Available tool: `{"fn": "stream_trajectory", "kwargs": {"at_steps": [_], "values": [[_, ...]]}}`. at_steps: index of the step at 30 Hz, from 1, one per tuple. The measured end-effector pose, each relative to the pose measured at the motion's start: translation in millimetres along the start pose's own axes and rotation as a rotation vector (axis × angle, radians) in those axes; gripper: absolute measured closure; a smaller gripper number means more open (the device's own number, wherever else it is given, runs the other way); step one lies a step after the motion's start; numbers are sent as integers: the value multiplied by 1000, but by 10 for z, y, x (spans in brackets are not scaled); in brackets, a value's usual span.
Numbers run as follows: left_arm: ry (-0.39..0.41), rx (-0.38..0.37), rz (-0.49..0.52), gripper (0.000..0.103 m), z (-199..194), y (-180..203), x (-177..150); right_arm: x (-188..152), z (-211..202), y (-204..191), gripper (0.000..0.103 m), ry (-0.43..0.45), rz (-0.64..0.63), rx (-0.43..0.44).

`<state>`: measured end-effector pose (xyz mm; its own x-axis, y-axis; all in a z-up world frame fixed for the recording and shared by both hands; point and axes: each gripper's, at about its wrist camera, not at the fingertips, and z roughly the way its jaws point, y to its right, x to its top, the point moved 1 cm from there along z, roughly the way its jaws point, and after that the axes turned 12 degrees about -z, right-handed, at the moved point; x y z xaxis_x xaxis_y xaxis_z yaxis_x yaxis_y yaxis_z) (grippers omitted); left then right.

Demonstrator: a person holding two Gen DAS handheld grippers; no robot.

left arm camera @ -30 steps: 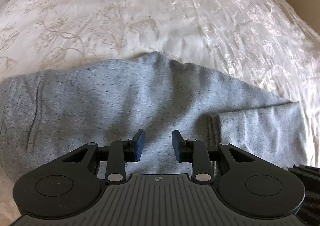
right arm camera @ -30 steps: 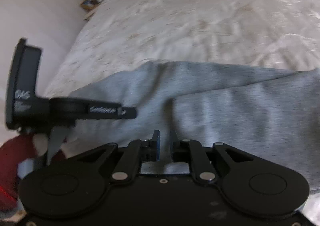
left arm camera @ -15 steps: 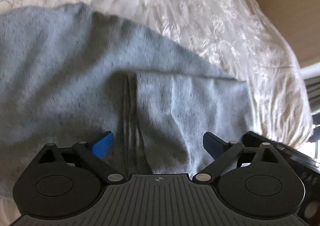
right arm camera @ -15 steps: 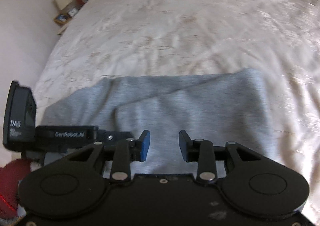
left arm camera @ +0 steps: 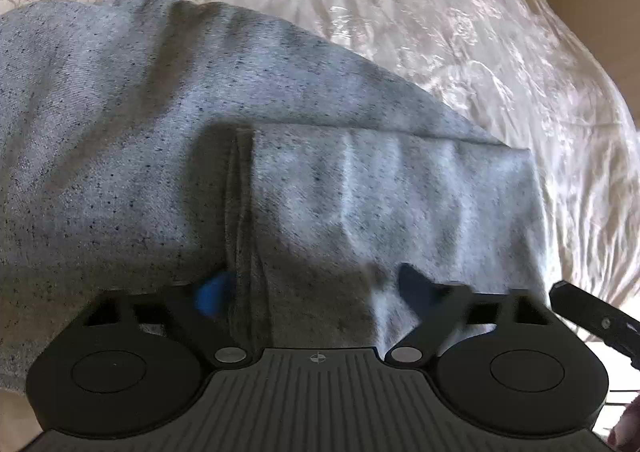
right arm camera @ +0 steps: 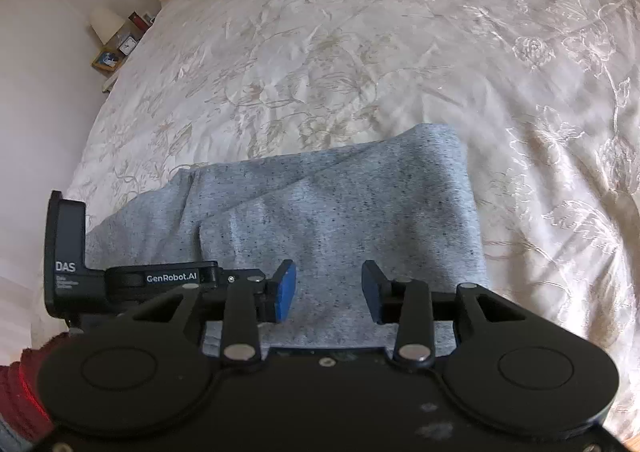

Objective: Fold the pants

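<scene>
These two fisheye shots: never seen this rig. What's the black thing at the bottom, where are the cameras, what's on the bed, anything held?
No robot arm here. A person holds a two-finger tool in each hand, and a wide-angle camera on each tool looks forward along its fingers. The black shape at the bottom of each picture is that tool's own body.

The left wrist view shows the left gripper, its blue-padded fingers spread wide and low over a hem edge on the grey pants. The right wrist view shows the right gripper, also open, above the same pants, with the left tool's body poking in at its left.

The pants lie partly folded on a cream embroidered bedspread. Nothing is held by either gripper.
</scene>
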<state>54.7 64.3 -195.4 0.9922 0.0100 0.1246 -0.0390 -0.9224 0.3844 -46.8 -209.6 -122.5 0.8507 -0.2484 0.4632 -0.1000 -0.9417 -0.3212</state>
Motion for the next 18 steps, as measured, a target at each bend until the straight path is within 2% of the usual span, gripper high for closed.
{"fn": "stream_trajectory", "kwargs": {"at_steps": [1,2,4,6,9,12,15,18], "values": [[13,19,17,65,-24,25,-25,-10,-16,12,62,1,3,-1],[34,51,35,73,-61,44,-56,-14,-18,35,62,1,7,0],[55,54,70,88,-138,72,-106,-31,-39,95,62,0,15,1],[97,93,108,93,-244,101,-136,-32,-29,144,62,-1,24,0],[156,149,157,92,-368,123,-121,-26,-48,207,62,2,34,1],[168,180,142,92,-355,105,-52,17,-31,249,62,5,22,-5],[157,176,105,92,-318,78,-28,122,9,282,62,9,-11,-8],[153,203,131,92,-263,98,-59,288,141,310,64,11,-73,-25]]}}
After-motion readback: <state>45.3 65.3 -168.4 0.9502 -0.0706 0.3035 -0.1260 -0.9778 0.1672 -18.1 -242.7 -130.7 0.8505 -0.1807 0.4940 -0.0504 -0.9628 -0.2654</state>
